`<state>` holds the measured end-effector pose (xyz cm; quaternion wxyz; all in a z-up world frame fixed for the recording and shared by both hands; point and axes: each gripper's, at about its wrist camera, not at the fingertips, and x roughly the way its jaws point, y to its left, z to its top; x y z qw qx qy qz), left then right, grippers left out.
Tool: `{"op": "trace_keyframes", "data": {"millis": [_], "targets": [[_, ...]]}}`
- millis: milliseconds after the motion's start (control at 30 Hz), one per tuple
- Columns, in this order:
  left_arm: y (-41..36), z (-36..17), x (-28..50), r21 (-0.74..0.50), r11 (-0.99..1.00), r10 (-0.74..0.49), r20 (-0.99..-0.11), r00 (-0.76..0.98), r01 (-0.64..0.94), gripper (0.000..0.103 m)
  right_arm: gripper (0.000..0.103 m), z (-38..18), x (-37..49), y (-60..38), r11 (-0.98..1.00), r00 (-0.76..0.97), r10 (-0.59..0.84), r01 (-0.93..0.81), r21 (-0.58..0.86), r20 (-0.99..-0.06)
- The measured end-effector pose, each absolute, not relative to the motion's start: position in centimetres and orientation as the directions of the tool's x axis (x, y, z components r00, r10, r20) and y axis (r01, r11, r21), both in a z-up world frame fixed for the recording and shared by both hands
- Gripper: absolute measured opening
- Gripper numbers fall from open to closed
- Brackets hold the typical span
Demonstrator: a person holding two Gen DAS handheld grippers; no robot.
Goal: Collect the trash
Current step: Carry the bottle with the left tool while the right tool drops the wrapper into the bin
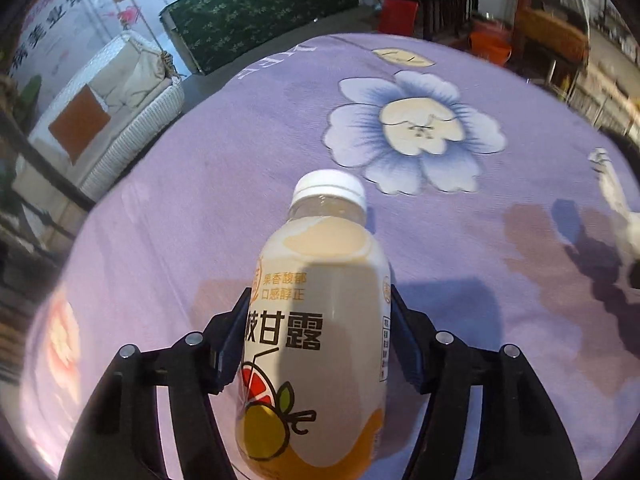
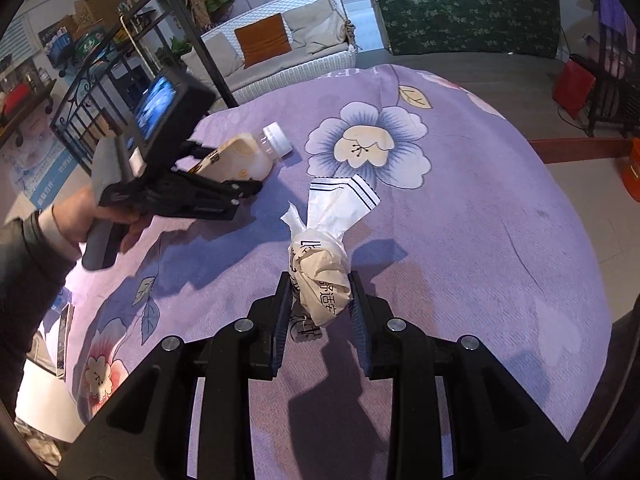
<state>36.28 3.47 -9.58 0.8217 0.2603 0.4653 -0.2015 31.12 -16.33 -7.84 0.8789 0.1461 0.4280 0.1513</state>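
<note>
My left gripper point(image 1: 320, 304) is shut on a plastic drink bottle point(image 1: 316, 344) with a white cap and a cream and orange fruit label, held above the purple flowered cloth point(image 1: 460, 264). The bottle point(image 2: 244, 158) and the left gripper point(image 2: 224, 184) also show at the left of the right wrist view. My right gripper point(image 2: 320, 300) is shut on a crumpled white paper wrapper point(image 2: 324, 276) with black print, its twisted top fanning out over the cloth point(image 2: 460, 208). The wrapper point(image 1: 616, 196) shows blurred at the right edge of the left wrist view.
The table is round and drops off on all sides. A white wicker sofa point(image 2: 288, 56) with an orange cushion and a green patterned panel point(image 2: 468, 20) stand beyond it. A red bin point(image 1: 398, 16) and an orange basin point(image 1: 490, 46) sit on the floor at the far side.
</note>
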Motion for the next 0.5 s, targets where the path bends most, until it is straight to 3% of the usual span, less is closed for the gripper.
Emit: {"op": "trace_keyframes", "data": {"millis": [67, 367, 500], "targets": [[3.6, -9.0, 33.6, 0.279, 0.806, -0.072, -0.829, 0.554, 0.522, 0.06, 0.029, -7.8, 30.5, -16.6, 0.911, 0.595, 0.387, -0.128, 0.393, -0.704], [4.7, -6.4, 26.0, 0.094, 0.901, -0.202, -0.773, 0.601, 0.424, 0.06, 0.029, -7.4, 27.5, -17.3, 0.926, 0.643, 0.337, -0.094, 0.367, -0.687], [3.4, -5.5, 24.7, 0.081, 0.909, -0.225, -0.73, 0.646, 0.408, 0.061, 0.029, -7.4, 26.2, -17.6, 0.924, 0.652, 0.336, -0.088, 0.372, -0.68]]}}
